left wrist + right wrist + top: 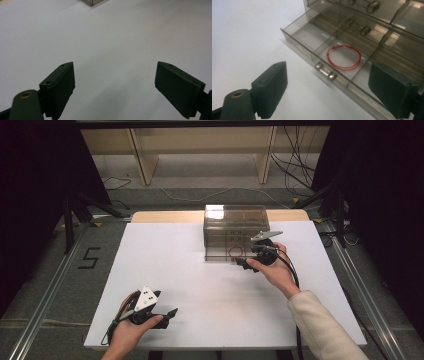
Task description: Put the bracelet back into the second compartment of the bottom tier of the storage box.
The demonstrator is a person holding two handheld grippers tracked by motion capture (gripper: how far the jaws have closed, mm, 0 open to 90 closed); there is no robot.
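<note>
A smoky clear plastic drawer cabinet (235,227) stands at the back middle of the white table (200,285). Its bottom drawer (312,37) is pulled out. A thin red cord loop (343,57) lies in the drawer's middle compartment, also seen in the high view (235,252). The drawer's small clear handle (325,71) faces my right gripper (328,72), which is open and hovers just in front of it, holding nothing. My left gripper (169,314) rests near the table's front left, open and empty, far from the cabinet. In its own view the left gripper (115,66) looks over bare white table.
Upper drawers of the cabinet are closed and hold small metal parts (372,5). The table's front edge (200,347) lies close to the left hand. A corner of the cabinet (92,2) shows far ahead of the left gripper. Cables lie on the floor behind the table.
</note>
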